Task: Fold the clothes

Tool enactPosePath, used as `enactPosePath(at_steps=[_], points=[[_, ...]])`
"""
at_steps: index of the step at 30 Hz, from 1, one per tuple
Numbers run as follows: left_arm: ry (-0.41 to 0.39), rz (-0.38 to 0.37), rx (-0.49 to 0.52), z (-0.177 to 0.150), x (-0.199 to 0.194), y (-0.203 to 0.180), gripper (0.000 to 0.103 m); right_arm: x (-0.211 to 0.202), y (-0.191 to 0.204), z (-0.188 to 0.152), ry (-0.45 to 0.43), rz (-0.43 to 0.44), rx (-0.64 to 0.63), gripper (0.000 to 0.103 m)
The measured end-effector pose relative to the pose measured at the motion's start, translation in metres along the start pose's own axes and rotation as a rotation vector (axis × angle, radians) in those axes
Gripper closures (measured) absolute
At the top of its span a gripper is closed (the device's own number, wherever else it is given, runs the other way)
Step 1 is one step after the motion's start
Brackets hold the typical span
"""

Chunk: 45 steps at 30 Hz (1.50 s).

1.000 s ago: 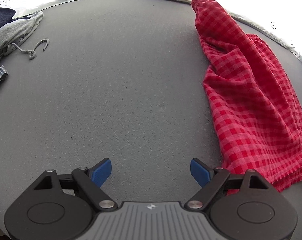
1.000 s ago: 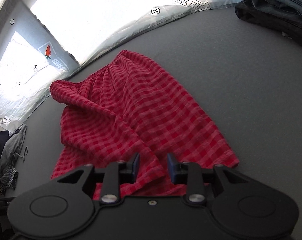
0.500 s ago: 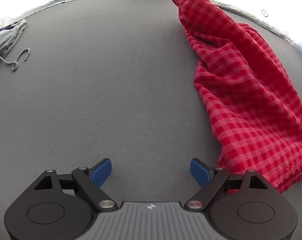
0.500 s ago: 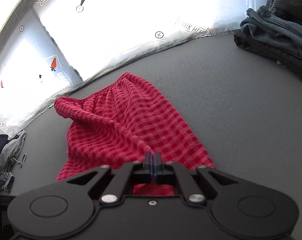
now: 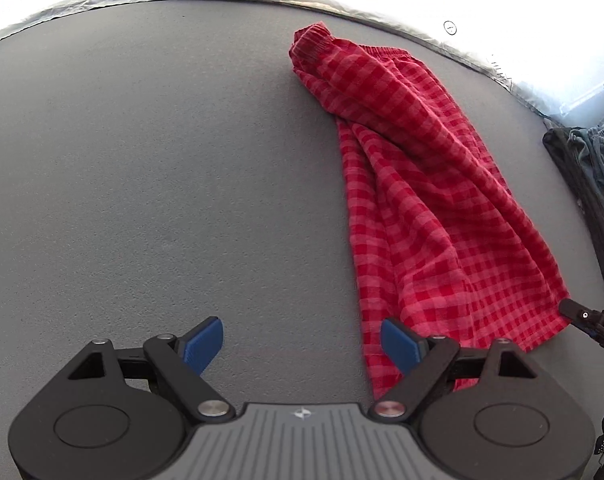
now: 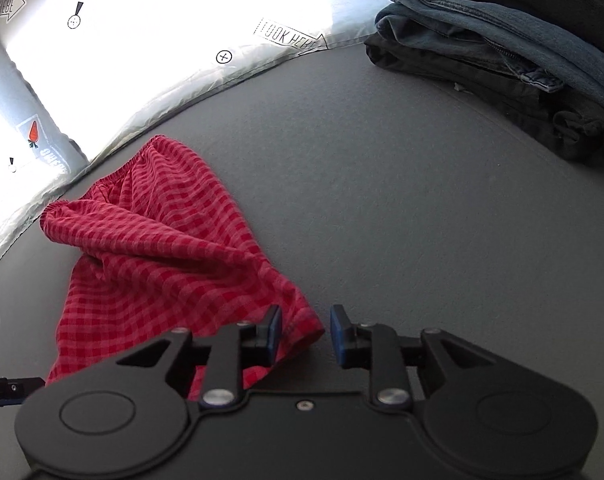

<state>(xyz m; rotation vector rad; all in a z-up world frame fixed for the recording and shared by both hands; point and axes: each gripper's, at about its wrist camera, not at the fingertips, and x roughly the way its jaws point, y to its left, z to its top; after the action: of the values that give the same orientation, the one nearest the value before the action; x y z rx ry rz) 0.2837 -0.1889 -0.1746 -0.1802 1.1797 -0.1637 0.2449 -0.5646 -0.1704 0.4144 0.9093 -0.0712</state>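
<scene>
The red shorts [image 5: 430,208] lie rumpled on the mat [image 5: 162,180], waistband far. The right gripper [image 6: 305,330] gapes around their near hem, gripping nothing; the left gripper [image 5: 302,344] is wide open, empty. Pinching one layer could drag them askew

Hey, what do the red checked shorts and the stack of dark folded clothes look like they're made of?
Red checked shorts: probably a light woven cotton, matte; it shows a slightly crinkled weave, soft folds and a gathered elastic waistband. Stack of dark folded clothes: the blue piece looks like denim, with heavy stitched seams; the black one under it is unclear.
</scene>
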Motion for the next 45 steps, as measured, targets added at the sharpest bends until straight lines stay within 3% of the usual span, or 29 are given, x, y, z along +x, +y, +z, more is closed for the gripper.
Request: enactPosePath(at_steps=[5, 7, 10, 11, 15, 19, 22, 25, 28, 33, 36, 42, 45], points=[[0.037, -0.072, 0.031, 0.003, 0.014, -0.013, 0.017, 0.009, 0.004, -0.002, 0.026, 0.032, 0.005, 0.068], [0.051, -0.103, 0.05, 0.005, 0.022, -0.021, 0.018, 0.01, 0.007, -0.002, 0.029, 0.039, -0.003, 0.07], [0.045, -0.153, 0.095, 0.004, 0.025, -0.033, 0.026, 0.009, 0.009, -0.002, 0.029, 0.065, 0.005, 0.096], [0.042, -0.162, 0.11, 0.004, 0.028, -0.038, 0.029, 0.008, 0.01, -0.003, 0.022, 0.079, 0.014, 0.099], [0.061, -0.139, 0.141, 0.001, 0.037, -0.046, 0.09, -0.009, 0.004, -0.007, -0.002, 0.143, 0.095, 0.099], [0.073, -0.175, 0.114, -0.004, 0.021, -0.033, 0.097, -0.034, -0.001, -0.02, 0.023, 0.148, 0.09, 0.099], [0.087, -0.141, 0.096, -0.012, 0.009, -0.021, 0.096, -0.048, 0.005, -0.034, 0.064, 0.12, 0.027, 0.098], [0.077, -0.073, 0.008, -0.012, 0.004, -0.001, 0.092, -0.054, 0.018, -0.038, 0.068, 0.039, -0.07, 0.085], [0.04, -0.097, -0.112, -0.005, 0.003, 0.02, 0.08, -0.055, 0.024, -0.028, 0.016, 0.014, -0.114, 0.07], [0.001, -0.018, -0.107, 0.009, 0.005, 0.02, 0.071, -0.03, 0.05, -0.001, -0.028, 0.002, -0.266, 0.069], [-0.001, -0.007, -0.113, 0.018, 0.008, 0.021, 0.06, -0.009, 0.078, 0.015, -0.027, 0.079, -0.282, 0.069], [0.003, -0.002, -0.155, 0.039, 0.022, 0.019, 0.058, 0.04, 0.139, 0.04, 0.046, 0.268, -0.23, 0.068], [0.002, 0.011, -0.193, 0.052, 0.028, 0.022, 0.057, 0.055, 0.17, 0.047, 0.07, 0.332, -0.275, 0.064]])
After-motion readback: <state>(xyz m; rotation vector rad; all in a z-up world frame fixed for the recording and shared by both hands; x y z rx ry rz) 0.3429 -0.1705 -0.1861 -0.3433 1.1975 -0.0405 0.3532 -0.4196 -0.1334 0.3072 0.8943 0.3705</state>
